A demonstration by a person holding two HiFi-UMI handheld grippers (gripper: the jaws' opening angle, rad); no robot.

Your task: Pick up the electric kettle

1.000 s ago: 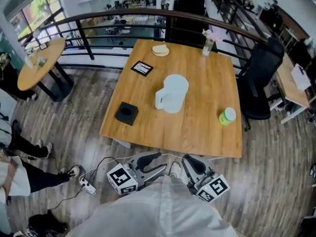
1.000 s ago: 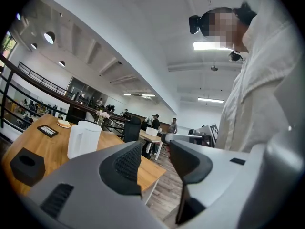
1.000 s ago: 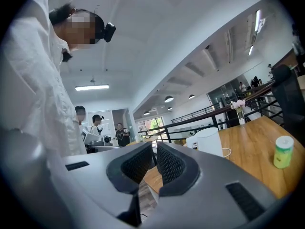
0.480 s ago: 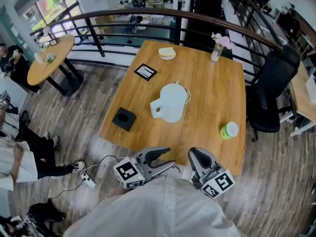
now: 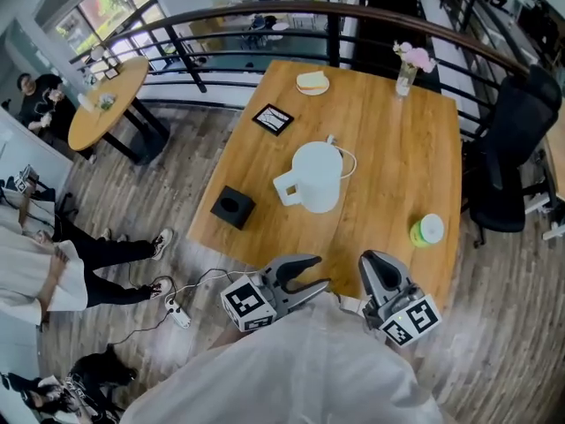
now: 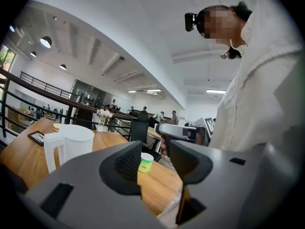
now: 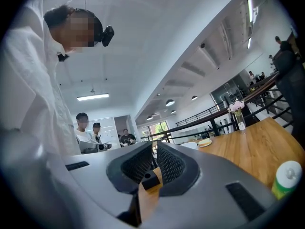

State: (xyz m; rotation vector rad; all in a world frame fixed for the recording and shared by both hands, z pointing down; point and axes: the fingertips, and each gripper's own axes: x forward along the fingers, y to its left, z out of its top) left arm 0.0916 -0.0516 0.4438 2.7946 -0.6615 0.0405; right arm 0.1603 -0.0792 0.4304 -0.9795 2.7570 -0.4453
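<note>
The white electric kettle (image 5: 313, 177) stands upright in the middle of the wooden table (image 5: 388, 166), handle toward the left front, a cord trailing behind it. In the left gripper view the kettle (image 6: 69, 144) is at the left, well beyond the jaws. My left gripper (image 5: 320, 270) hangs at the table's near edge, open, with nothing between its fingers. In its own view the left gripper (image 6: 155, 144) points across the table. My right gripper (image 5: 371, 260) is beside it at the same edge. The right gripper (image 7: 153, 144) has its jaws together and holds nothing.
On the table are a black box (image 5: 232, 207), a green cup (image 5: 428, 230), a black coaster (image 5: 274, 118), a plate of bread (image 5: 312, 82) and a flower vase (image 5: 408, 69). A black chair (image 5: 516, 148) stands right. A round table (image 5: 110, 104) and people are left. A railing runs behind.
Both grippers and the head have come closer to the table's near edge. The kettle and the other things on the table have not moved. Neither gripper's jaws have changed.
</note>
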